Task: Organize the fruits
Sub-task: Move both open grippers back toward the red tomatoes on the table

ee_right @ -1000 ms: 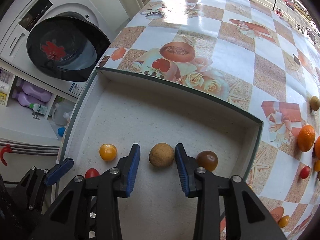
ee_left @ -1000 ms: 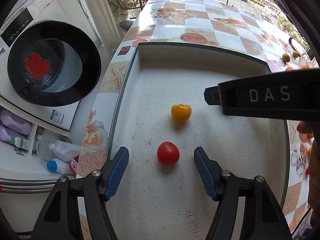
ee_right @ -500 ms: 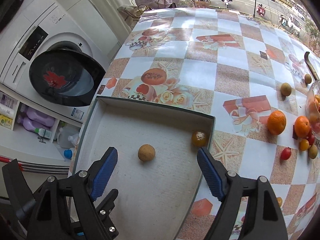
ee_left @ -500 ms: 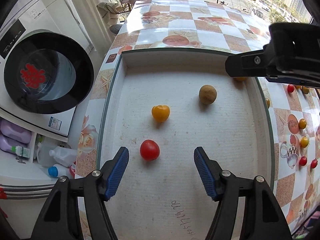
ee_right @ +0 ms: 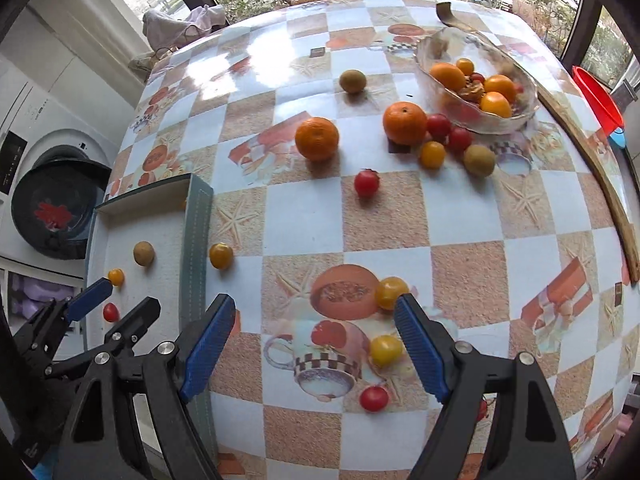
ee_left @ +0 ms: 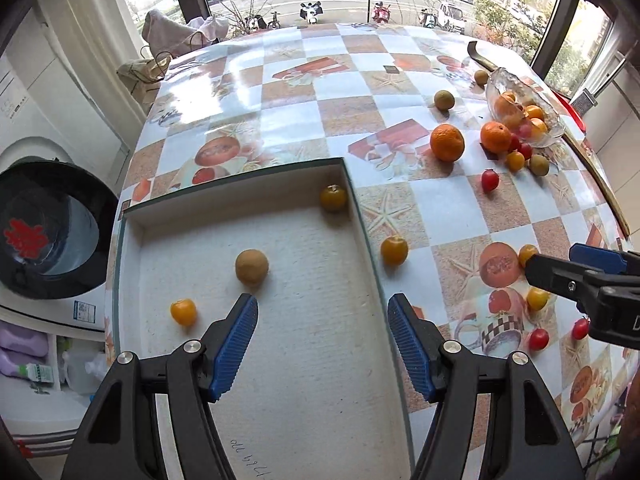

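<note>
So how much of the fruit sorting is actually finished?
A few pieces already lie in the white tray: a brown fruit and some small tomatoes. Both the left gripper and right gripper are open and empty. Two oranges and many tomatoes still lie loose on the table.

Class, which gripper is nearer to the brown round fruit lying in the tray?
Left. The left gripper hangs over the tray, the brown fruit just ahead of its left finger. The right gripper is outside, over the tablecloth.
</note>
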`<state>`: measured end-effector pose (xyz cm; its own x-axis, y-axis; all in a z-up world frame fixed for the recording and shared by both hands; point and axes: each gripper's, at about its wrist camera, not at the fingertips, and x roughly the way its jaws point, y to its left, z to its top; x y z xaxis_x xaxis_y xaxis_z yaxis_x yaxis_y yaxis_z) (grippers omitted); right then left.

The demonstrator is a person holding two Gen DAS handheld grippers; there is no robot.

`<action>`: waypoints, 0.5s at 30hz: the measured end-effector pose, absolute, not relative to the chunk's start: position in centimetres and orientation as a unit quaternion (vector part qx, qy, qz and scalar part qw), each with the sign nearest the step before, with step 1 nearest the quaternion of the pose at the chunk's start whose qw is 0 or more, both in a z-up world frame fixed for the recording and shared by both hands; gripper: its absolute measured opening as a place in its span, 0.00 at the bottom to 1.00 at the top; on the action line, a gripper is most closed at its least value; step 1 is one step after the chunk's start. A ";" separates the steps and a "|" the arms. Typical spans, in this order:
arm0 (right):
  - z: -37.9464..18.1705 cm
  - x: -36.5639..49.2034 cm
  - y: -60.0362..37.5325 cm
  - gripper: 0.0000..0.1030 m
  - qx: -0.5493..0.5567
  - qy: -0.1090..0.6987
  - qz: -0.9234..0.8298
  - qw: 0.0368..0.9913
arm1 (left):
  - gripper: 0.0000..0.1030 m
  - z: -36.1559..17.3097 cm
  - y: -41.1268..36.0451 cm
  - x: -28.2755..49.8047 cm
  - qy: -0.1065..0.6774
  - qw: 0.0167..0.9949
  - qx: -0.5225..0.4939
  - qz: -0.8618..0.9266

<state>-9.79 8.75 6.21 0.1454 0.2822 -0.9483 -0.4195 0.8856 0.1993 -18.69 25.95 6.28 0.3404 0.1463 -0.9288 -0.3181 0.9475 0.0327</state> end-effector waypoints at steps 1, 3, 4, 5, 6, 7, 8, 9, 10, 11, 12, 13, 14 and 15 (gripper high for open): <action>6.1 -9.7 7.8 0.82 -0.055 0.612 0.223 0.757 | 0.67 6.4 25.5 -18.1 0.557 0.816 -0.077 0.137; 5.9 -9.7 6.0 0.82 -0.055 0.615 0.208 0.759 | 0.67 6.4 24.4 -17.1 0.560 0.816 -0.077 0.123; 5.8 -9.7 5.1 0.82 -0.054 0.617 0.200 0.759 | 0.67 6.4 23.9 -16.7 0.562 0.815 -0.080 0.116; 5.6 -9.7 4.2 0.82 -0.052 0.620 0.193 0.759 | 0.67 6.4 23.4 -16.2 0.566 0.813 -0.085 0.108; 5.4 -9.8 3.4 0.82 -0.050 0.623 0.186 0.758 | 0.67 6.2 23.1 -15.7 0.570 0.810 -0.091 0.100; 5.1 -9.8 2.5 0.82 -0.048 0.627 0.178 0.757 | 0.67 6.1 22.7 -15.3 0.574 0.808 -0.095 0.095; 4.8 -9.9 1.6 0.82 -0.047 0.631 0.170 0.755 | 0.67 5.9 22.2 -14.9 0.576 0.806 -0.097 0.092; 4.5 -10.0 0.8 0.82 -0.046 0.635 0.163 0.753 | 0.67 5.8 21.8 -14.6 0.578 0.805 -0.097 0.089; 4.1 -10.2 0.1 0.82 -0.044 0.640 0.156 0.751 | 0.67 5.6 21.3 -14.3 0.580 0.804 -0.096 0.087; 3.7 -10.4 -0.6 0.82 -0.043 0.645 0.150 0.748 | 0.67 5.5 21.0 -14.0 0.582 0.803 -0.096 0.085; 3.4 -10.5 -1.2 0.82 -0.043 0.650 0.145 0.745 | 0.67 5.3 20.7 -13.5 0.584 0.801 -0.098 0.083; 3.0 -10.7 -1.7 0.82 -0.042 0.654 0.142 0.742 | 0.67 5.2 20.4 -13.1 0.586 0.800 -0.100 0.080; 2.7 -10.8 -2.2 0.82 -0.042 0.657 0.140 0.740 | 0.67 4.9 20.2 -12.7 0.587 0.799 -0.103 0.078; 2.6 -11.0 -2.5 0.82 -0.043 0.658 0.138 0.739 | 0.67 4.8 20.0 -12.2 0.588 0.798 -0.105 0.078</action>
